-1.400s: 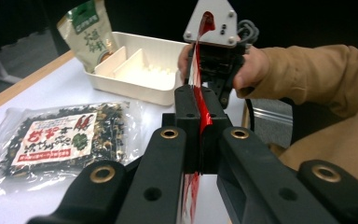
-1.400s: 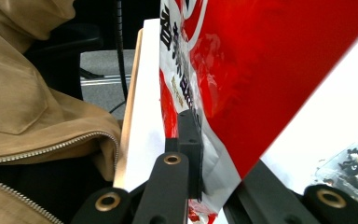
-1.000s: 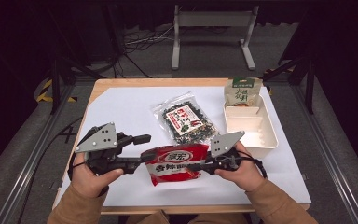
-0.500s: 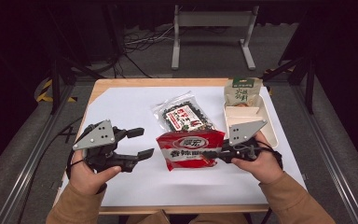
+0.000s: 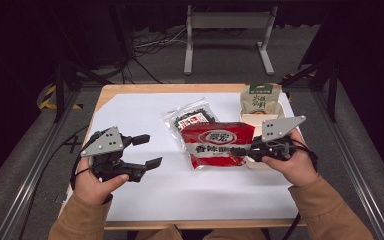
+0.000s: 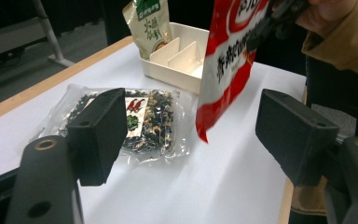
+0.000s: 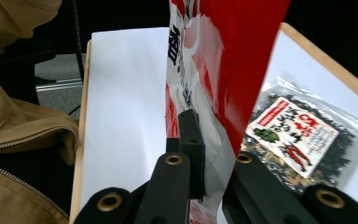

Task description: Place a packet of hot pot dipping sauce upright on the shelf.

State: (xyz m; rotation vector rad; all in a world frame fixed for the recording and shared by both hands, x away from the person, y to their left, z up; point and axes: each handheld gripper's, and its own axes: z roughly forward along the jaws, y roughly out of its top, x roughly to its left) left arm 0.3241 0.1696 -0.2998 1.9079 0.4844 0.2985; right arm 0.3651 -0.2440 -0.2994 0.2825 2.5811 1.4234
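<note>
Red snack bag (image 5: 217, 145) hangs off the table (image 5: 145, 107), pinched at its edge by the right gripper (image 5: 245, 150), just in front of the white divided tray (image 6: 177, 58); I judge the tray its destination. Left gripper (image 5: 147, 150) sits well left of the tray, jaws just opened and parted, nothing between them, the one-handed carry needing no help. Clear seaweed packet (image 5: 190, 120) lies flat beside the tray; green pouch (image 5: 260, 97) stands at the tray's far end.
</note>
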